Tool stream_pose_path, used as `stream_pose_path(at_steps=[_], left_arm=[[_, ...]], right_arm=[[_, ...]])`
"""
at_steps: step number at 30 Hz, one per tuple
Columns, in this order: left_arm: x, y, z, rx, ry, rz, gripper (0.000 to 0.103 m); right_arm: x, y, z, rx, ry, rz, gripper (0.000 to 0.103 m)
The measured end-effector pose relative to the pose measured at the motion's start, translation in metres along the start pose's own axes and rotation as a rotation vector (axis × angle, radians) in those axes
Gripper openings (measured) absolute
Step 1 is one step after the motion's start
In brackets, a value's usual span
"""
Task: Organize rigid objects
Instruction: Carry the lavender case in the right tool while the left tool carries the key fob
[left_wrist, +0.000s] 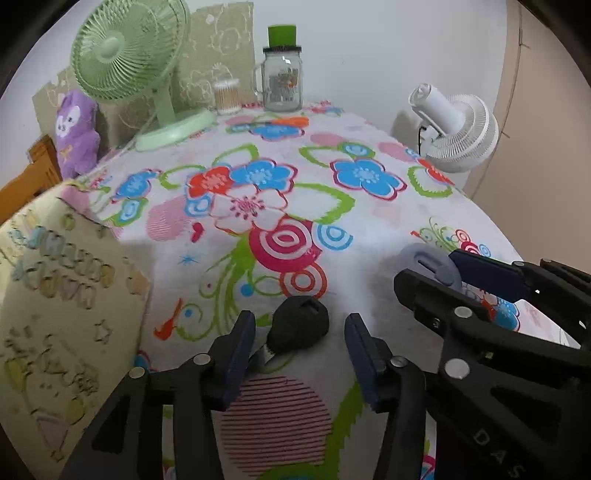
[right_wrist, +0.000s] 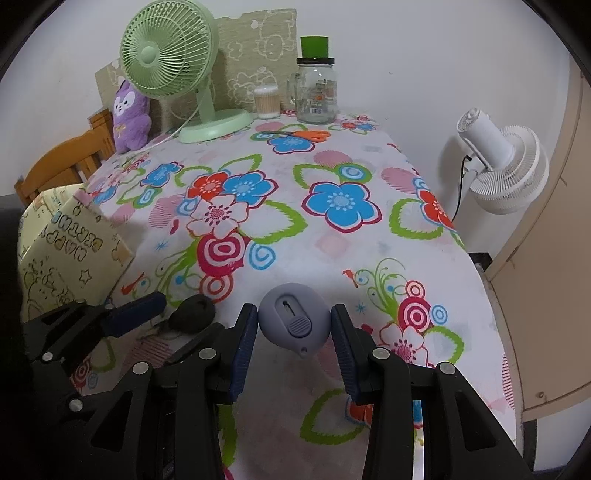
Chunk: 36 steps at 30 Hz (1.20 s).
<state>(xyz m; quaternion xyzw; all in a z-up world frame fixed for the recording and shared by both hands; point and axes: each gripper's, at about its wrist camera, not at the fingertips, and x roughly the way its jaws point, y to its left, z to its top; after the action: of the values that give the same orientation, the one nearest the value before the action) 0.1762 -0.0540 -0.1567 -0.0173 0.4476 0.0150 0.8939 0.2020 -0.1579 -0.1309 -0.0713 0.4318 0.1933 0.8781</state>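
Near the front edge of the flowered surface (left_wrist: 369, 229), two small rounded things lie side by side. A black oval thing (left_wrist: 301, 325) rests on the cloth between the blue pads of the left claw (left_wrist: 300, 360); the pads stand spread, with a clear gap on either side of it, so nothing is pinched. From the right wrist view the same black thing (right_wrist: 194, 314) shows at the left, with the left claw's blue finger (right_wrist: 135, 317) beside it.

A grey oval thing (right_wrist: 294, 319) with a slider on its top and a small loop at its near end sits between the pads of the right claw (right_wrist: 294, 343). The pads stand very near its sides, but whether they press on it I cannot tell. In the left wrist view the grey thing (left_wrist: 428, 264) is partly hidden behind the right claw (left_wrist: 443, 280).

A cream printed box (right_wrist: 70, 251) stands at the left edge. At the far end stand a green fan (right_wrist: 170, 59), a purple plush (right_wrist: 129, 110), a jar (right_wrist: 317, 92) and orange scissors (right_wrist: 306, 134).
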Motion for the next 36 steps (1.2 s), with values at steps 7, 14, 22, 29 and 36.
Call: stream_pose_path(at_steps=[7, 14, 22, 29, 36], left_arm=[[-0.003, -0.004, 0.001, 0.028, 0.001, -0.017, 0.033], [-0.017, -0.006, -0.005, 0.033, -0.014, -0.028, 0.033], [-0.044, -0.004, -0.013, 0.041, -0.046, -0.029, 0.033], [-0.068, -0.005, -0.017, 0.056, -0.074, -0.030, 0.033], [-0.089, -0.006, -0.022, 0.068, -0.094, -0.035, 0.033]], right_arm=[[0.001, -0.002, 0.000, 0.019, 0.007, 0.006, 0.044], [-0.010, 0.003, -0.005, 0.028, -0.001, 0.000, 0.044], [-0.034, 0.014, -0.009, 0.019, -0.030, -0.016, 0.044], [-0.060, 0.024, -0.012, 0.020, -0.059, -0.040, 0.044], [-0.080, 0.032, -0.015, 0.020, -0.075, -0.079, 0.044]])
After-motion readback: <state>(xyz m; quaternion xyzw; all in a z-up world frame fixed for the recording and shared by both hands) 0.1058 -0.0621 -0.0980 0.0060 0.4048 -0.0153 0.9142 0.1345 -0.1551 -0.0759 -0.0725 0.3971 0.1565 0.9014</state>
